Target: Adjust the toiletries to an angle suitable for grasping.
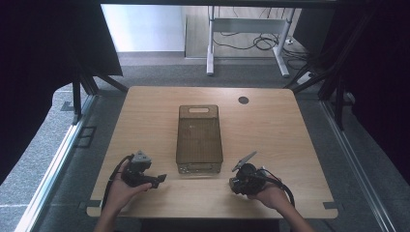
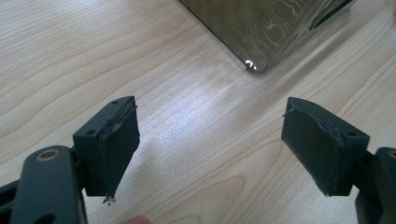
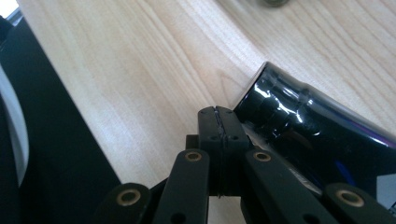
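Jaws on the left gripper [image 2: 210,149] stand wide apart over bare table [image 1: 270,121]; the right gripper [image 3: 218,116] is pressed closed, empty, beside a glossy black object [image 3: 299,126], maybe a bottle. Smoky plastic bin [image 1: 199,137] sits mid-table, seemingly empty; everything remains.

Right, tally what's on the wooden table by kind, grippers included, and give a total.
Translucent brown rectangular plastic bins: 1
Glossy black cylindrical objects, lying by the right gripper: 1
Black hand-held grippers: 2, left gripper open, right gripper shut
Total: 4
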The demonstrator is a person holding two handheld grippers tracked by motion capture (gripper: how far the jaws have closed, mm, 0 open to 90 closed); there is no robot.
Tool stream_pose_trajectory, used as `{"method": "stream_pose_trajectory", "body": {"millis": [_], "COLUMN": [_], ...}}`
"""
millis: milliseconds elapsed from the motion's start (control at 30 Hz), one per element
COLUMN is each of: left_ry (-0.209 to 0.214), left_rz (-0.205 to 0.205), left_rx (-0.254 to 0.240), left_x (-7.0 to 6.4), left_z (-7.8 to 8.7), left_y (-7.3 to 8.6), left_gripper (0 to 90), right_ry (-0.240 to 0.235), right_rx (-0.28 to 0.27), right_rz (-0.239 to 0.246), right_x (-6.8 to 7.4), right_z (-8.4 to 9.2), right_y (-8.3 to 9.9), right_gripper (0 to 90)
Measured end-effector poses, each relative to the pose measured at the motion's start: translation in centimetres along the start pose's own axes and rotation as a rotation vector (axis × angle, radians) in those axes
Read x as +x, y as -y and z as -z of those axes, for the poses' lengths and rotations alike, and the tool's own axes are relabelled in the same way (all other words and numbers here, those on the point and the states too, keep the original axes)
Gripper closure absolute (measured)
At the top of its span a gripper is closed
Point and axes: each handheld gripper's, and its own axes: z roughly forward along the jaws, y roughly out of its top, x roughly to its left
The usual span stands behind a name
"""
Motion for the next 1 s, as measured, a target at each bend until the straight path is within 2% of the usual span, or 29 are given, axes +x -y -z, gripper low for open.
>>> {"method": "stream_pose_trajectory", "body": {"millis": [667, 900, 1000], "left_ry": [0.0, 0.0, -0.001], "left_rz": [0.003, 0.007, 0.006], "left_rx": [-0.004, -0.004, -0.003], "left_x": [0.1, 0.2, 0.1], "left_z": [0.1, 0.2, 0.1], "left_y": [0.0, 0.0, 0.0], "left_gripper": [19.6, 19.6, 19.6], "right_ry": [0.051, 0.081, 0.085], "right_rx": [-0.046, -0.079, -0.09], "right_rz": [-0.096, -0.159, -0.171], "right_x": [-2.4, -3.6, -3.9], "right_z": [-0.6, -0.6, -0.6], "right_y": [-1.3, -1.2, -1.2], "right_gripper": [89.6, 89.6, 89.5]}}
